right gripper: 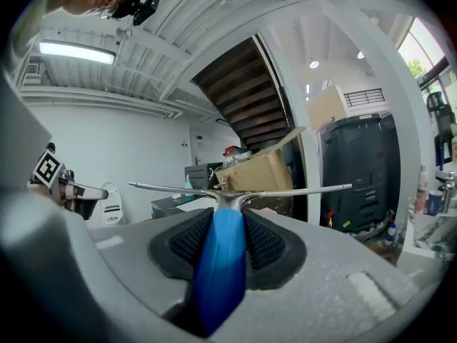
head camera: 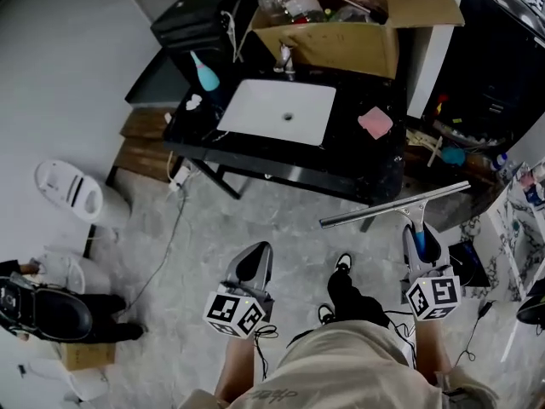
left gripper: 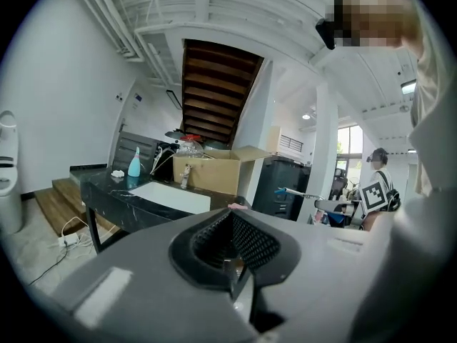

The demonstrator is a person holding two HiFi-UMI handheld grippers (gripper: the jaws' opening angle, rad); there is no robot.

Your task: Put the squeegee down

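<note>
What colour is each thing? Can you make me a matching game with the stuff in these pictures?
Things:
1. squeegee handle
2. sink
3. sponge
4. cardboard box

Colours:
A. white
B. brown
C. blue
D. pink

Right pairs: 1-C, 2-A, 3-D, 4-B.
</note>
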